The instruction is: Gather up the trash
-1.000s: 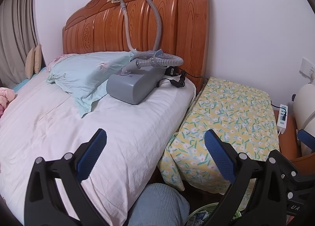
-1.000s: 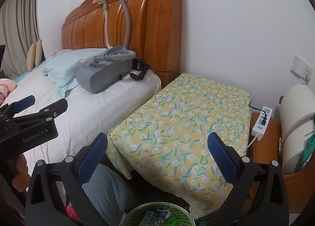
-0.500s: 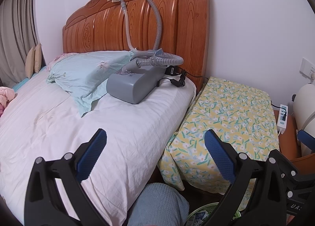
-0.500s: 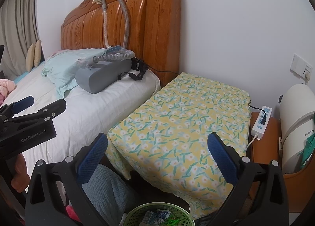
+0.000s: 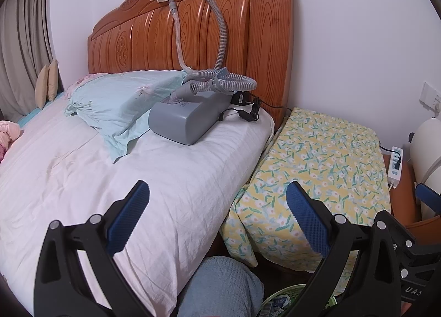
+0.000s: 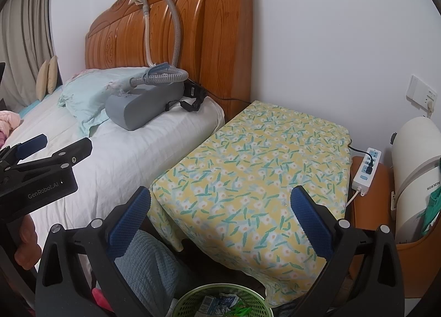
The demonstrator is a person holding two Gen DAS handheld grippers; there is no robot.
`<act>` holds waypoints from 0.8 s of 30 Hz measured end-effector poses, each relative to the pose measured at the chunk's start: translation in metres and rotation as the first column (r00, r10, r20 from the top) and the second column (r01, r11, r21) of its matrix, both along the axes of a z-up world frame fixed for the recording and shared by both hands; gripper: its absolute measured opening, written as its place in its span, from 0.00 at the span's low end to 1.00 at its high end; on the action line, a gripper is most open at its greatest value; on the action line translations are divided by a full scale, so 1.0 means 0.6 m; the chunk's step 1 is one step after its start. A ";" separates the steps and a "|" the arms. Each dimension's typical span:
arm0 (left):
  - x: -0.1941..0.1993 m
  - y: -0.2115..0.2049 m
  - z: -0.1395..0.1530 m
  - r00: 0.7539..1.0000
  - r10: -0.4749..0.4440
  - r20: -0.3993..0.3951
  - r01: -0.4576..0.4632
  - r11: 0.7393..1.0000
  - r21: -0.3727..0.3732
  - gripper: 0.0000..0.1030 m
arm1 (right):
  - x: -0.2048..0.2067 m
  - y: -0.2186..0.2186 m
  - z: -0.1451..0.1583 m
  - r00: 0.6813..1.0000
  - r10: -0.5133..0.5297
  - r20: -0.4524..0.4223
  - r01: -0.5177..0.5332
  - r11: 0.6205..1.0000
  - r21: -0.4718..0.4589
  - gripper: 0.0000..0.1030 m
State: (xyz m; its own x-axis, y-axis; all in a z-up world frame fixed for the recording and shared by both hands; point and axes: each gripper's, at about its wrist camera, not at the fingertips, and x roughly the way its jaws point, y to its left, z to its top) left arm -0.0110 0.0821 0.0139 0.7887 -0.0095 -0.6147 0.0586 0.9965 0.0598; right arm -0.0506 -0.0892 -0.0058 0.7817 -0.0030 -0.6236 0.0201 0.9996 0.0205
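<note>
Almost nothing changed over the last 1 s. Right gripper (image 6: 220, 206) view drifted slightly: the headboard (image 6: 220, 27) sits a bit further left in its frame and slightly higher than before, and the green basket (image 6: 223, 301) below the headboard side shows marginally more rim. Left gripper (image 5: 217, 204) view matches the earlier one; jaws on both at the same wide spread.

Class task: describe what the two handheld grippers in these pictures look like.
Both the left gripper and the right gripper have black angular frames with silver rivets and two fingers faced with blue textured pads. In the right wrist view, the left gripper's body reads "GenRobot.AI" in white.
</note>
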 end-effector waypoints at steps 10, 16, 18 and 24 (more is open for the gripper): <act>-0.001 -0.003 -0.002 1.000 0.000 0.002 0.000 1.000 -0.002 0.92 | 0.001 0.000 -0.004 1.000 -0.007 0.003 0.007 1.000 0.001 0.98; 0.001 -0.005 -0.002 1.000 -0.003 0.000 0.003 1.000 -0.004 0.92 | 0.002 -0.001 -0.006 1.000 -0.011 0.004 0.011 1.000 0.002 0.98; 0.002 -0.006 -0.001 1.000 -0.003 0.000 0.003 1.000 -0.003 0.92 | 0.002 -0.001 -0.005 1.000 -0.011 0.004 0.011 1.000 0.002 0.98; 0.003 -0.007 -0.001 1.000 -0.006 -0.003 0.006 1.000 -0.003 0.92 | 0.002 -0.002 -0.006 1.000 -0.012 0.002 0.012 1.000 0.003 0.98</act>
State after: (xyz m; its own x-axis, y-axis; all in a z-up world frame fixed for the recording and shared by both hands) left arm -0.0091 0.0778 0.0133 0.7868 -0.0163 -0.6170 0.0649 0.9963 0.0564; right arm -0.0494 -0.0901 -0.0092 0.7829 -0.0102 -0.6221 0.0320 0.9992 0.0239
